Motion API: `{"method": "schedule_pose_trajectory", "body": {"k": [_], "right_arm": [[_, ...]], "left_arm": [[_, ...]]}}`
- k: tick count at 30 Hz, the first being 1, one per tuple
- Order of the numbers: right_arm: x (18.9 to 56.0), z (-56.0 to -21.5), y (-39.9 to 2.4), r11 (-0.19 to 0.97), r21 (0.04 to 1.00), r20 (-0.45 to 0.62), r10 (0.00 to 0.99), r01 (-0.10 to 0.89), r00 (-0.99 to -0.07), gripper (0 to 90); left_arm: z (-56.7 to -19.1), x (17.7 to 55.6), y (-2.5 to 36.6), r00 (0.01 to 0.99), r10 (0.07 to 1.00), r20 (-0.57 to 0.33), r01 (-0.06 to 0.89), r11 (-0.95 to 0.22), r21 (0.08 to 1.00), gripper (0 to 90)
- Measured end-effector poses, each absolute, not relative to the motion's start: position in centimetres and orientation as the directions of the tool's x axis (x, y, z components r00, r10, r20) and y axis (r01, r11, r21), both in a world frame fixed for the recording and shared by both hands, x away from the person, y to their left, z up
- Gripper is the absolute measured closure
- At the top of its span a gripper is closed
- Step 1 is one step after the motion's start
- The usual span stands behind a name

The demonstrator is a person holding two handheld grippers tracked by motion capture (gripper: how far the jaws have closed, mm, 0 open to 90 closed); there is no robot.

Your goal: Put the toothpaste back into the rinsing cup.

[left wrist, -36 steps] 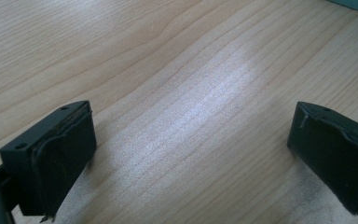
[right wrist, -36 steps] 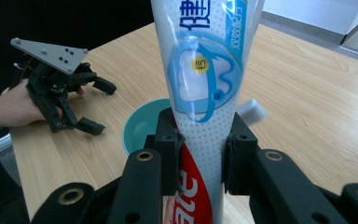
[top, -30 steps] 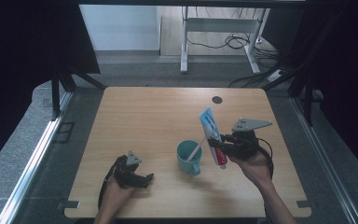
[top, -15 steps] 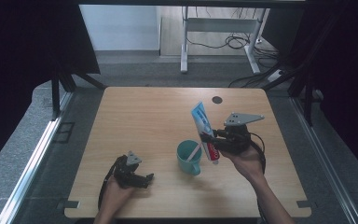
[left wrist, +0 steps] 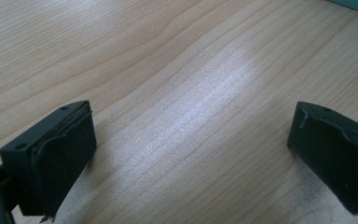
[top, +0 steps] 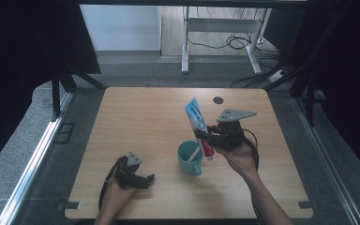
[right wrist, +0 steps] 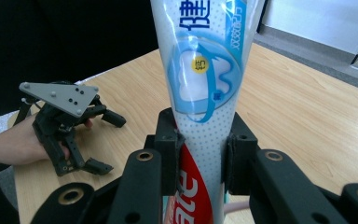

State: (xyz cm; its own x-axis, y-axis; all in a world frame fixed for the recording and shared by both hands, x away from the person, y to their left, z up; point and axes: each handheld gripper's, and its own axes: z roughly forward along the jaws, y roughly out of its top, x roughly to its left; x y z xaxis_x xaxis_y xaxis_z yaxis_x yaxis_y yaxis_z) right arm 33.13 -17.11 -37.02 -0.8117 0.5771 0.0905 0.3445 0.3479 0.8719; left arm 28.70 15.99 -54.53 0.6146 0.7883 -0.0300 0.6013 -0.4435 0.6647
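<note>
Toothpaste tube being held above the teal cup

The right gripper (top: 205, 138) is clamping its fingers on the toothpaste tube (top: 198, 123), holding it tilted just over the teal cup (top: 190, 158) near the counter's (top: 136, 112) middle. The left gripper (top: 143, 179) is resting at the near left, fingers (left wrist: 56, 154) spread wide and empty.

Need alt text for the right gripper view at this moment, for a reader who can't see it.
The right gripper has its two black jaws shut on a toothpaste tube, white and blue with a red lower part, standing upright. Beyond it, on the wooden table, a hand holds the left gripper with jaws open.
</note>
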Motion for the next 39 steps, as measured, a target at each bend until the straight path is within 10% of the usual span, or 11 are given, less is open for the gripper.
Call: {"method": "schedule_pose_trajectory", "body": {"k": [39], "right_arm": [[34.6,-40.3,-12.8,0.377,0.873,0.049,0.561,0.308,-0.826,71.0]], "left_arm": [[-54.6,28.7,16.0,0.614,0.789,-0.030,0.600,-0.442,0.667,1.0]]}}
